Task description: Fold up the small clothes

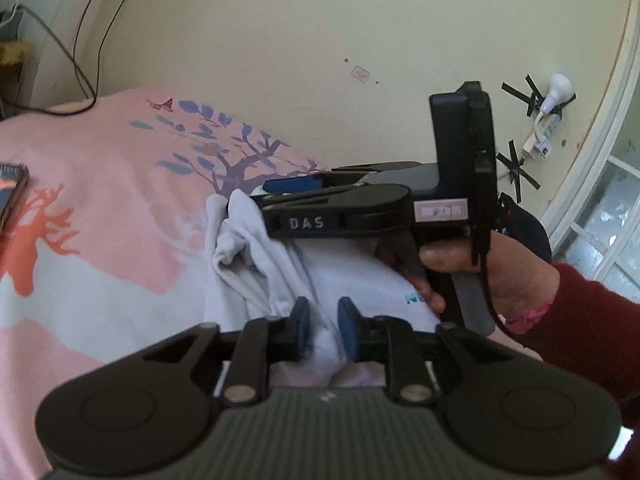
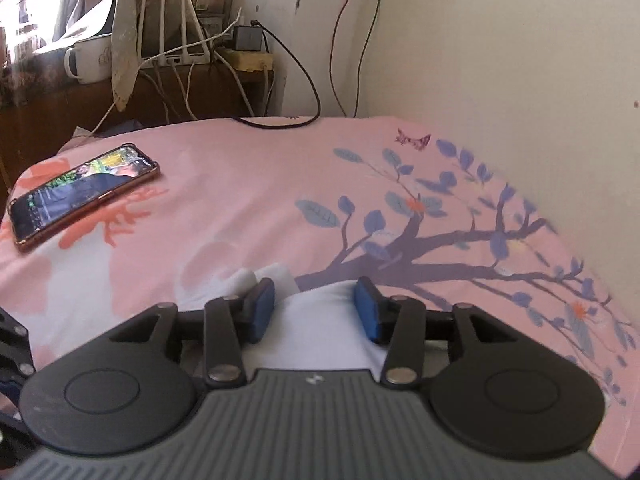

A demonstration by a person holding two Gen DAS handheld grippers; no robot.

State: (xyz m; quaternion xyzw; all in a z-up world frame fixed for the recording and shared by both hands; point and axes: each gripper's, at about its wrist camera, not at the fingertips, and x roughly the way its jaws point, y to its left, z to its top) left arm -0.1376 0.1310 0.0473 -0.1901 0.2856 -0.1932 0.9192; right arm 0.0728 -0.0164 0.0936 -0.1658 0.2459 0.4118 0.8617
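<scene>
Pink tree-print bedsheet (image 2: 248,200) against cream wall (image 2: 500,60)

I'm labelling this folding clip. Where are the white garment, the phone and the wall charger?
white garment (image 1: 344,276): left wrist view, flat middle of the cloth.
phone (image 2: 80,192): right wrist view, centre of its screen.
wall charger (image 1: 558,90): left wrist view, its white body.

A phone (image 2: 82,196) with its screen lit lies on the pink bedsheet (image 2: 248,184) printed with a purple tree, a dark cable (image 2: 280,122) trails onto the sheet's far edge, a white mug (image 2: 86,60) stands on the wooden shelf behind, and a white plug (image 1: 558,92) is taped to the cream wall.
</scene>
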